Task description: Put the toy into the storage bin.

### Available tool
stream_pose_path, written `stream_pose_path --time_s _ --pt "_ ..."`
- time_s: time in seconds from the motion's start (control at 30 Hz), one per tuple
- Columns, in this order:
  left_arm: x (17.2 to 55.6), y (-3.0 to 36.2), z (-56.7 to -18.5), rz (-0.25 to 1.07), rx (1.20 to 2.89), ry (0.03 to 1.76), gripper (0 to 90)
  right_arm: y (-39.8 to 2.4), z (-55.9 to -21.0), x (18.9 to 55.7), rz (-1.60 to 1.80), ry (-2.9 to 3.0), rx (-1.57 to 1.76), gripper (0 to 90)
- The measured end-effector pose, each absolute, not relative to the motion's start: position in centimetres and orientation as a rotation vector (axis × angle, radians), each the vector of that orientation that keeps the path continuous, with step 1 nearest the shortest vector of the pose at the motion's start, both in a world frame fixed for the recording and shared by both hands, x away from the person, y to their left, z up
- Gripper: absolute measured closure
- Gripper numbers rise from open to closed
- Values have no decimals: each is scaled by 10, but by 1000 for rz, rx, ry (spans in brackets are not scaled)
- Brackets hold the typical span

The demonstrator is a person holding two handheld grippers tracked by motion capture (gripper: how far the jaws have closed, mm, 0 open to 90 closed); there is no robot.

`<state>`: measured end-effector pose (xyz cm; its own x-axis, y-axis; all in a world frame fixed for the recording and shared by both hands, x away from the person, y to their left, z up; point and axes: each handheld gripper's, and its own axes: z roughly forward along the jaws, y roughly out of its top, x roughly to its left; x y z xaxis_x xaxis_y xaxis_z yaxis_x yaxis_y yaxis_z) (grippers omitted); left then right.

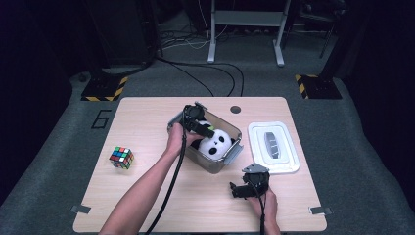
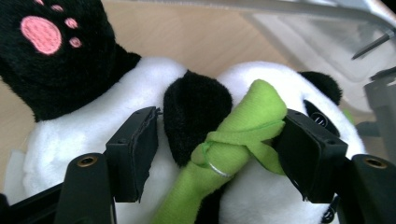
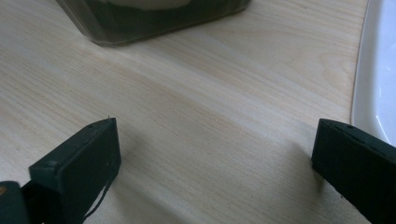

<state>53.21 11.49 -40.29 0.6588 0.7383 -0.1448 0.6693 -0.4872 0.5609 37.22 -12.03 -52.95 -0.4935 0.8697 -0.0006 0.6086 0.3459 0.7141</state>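
A black-and-white panda plush lies in a clear plastic box at the table's middle. My left gripper reaches into the box from the left. In the left gripper view the panda holds a green cloth bamboo stalk. My left gripper is open, its jaws standing either side of the stalk and a black ear. The stalk touches the right jaw; the left jaw stands apart from it. My right gripper is open low over bare wood near the front edge, nothing between its jaws.
The box's white lid lies flat to the right of the box, its edge close by my right gripper. The box's near wall is just ahead of that gripper. A Rubik's cube sits at the table's left.
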Motion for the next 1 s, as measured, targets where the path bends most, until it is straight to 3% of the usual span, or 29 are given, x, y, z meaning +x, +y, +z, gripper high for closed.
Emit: stream_pose_path --time_s 0.33,0.73,1.0 --pt "530 115 -401 164 2272 1074 323 -120 -529 372 942 2226 1312 6" --pt "513 140 -375 222 2165 1040 165 -120 -529 372 942 2226 1311 7" --pt "498 161 -366 264 2134 1021 146 -120 -529 372 941 2229 1307 6"
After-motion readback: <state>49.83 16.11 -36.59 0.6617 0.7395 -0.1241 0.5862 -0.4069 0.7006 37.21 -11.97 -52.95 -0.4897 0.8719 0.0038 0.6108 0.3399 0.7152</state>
